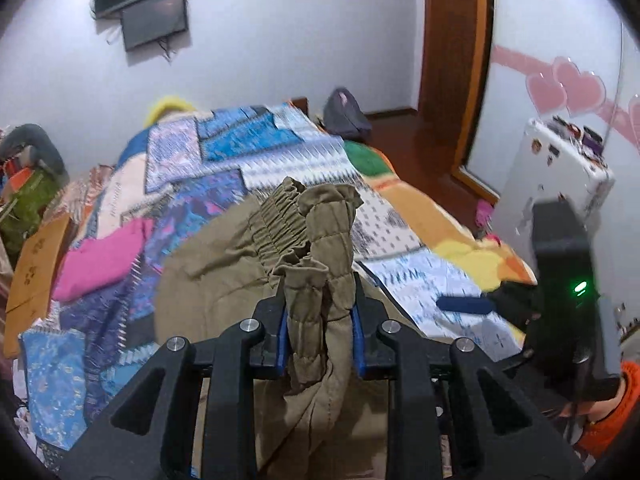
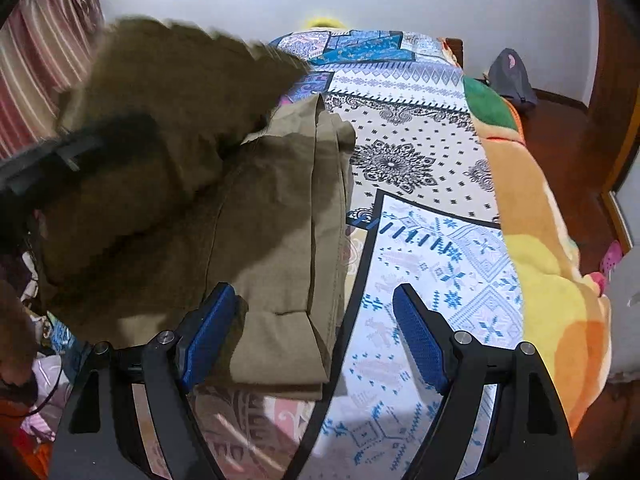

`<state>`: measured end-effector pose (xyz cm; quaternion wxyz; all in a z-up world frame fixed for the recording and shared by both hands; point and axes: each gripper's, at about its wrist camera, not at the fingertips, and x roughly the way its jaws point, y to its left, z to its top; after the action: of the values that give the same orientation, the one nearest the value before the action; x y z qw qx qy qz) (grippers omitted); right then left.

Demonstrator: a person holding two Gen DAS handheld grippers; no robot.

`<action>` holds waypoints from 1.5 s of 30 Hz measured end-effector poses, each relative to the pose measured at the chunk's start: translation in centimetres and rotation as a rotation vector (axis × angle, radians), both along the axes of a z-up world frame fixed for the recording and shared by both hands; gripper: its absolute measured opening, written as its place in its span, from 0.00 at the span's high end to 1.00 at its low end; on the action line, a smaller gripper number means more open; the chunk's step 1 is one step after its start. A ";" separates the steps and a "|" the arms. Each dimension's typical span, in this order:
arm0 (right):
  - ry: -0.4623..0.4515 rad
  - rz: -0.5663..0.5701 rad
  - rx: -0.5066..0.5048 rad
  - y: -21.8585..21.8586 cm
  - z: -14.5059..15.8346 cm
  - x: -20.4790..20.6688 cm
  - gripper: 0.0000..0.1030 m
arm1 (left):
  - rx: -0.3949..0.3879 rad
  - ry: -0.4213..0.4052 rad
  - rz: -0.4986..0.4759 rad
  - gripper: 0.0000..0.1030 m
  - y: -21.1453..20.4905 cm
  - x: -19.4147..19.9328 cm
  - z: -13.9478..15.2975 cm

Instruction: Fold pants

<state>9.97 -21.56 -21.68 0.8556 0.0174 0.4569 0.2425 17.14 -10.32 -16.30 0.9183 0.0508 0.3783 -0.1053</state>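
one pair of khaki pants (image 1: 224,280), two grippers, one pink garment (image 1: 100,260), one backpack (image 1: 344,114).

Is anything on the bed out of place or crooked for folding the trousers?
Yes. The khaki cotton pants are not flat: the left gripper pinches their elastic waistband into a crumpled bunch, lifted above the patchwork bedspread. The right gripper is open, holding nothing.

Olive-khaki pants (image 1: 224,276) with a gathered elastic waistband (image 1: 288,220) lie partly folded on the bed. The waistband end is bunched upright, raised above the flat folded legs (image 2: 288,240).
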 end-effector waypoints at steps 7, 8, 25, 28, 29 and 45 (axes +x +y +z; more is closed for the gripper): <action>-0.015 -0.047 0.006 -2.8 0.9 -1.1 0.24 | -0.035 0.087 -0.041 0.61 -1.5 0.2 -1.3; -0.020 -0.055 0.006 -3.1 1.2 -1.2 0.24 | -0.044 0.094 -0.041 0.61 -1.6 0.1 -1.3; -0.174 -0.051 0.103 -2.5 6.9 -1.8 0.24 | -0.065 0.032 0.017 0.52 4.0 -2.2 2.6; -0.168 -0.016 0.110 -0.6 6.4 -1.5 0.24 | -0.048 0.086 0.056 0.51 6.5 -2.2 0.9; -0.159 -0.008 0.111 0.0 6.1 -1.3 0.24 | -0.038 0.101 0.071 0.51 7.1 -2.3 0.3; -0.007 -0.008 0.111 1.5 2.0 -1.0 0.22 | 0.041 0.114 0.087 0.43 11.5 -0.3 -1.6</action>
<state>8.99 -20.06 -19.67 0.8559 0.0658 0.4396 0.2642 16.81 1.14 -17.91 0.8977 0.0471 0.4339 -0.0604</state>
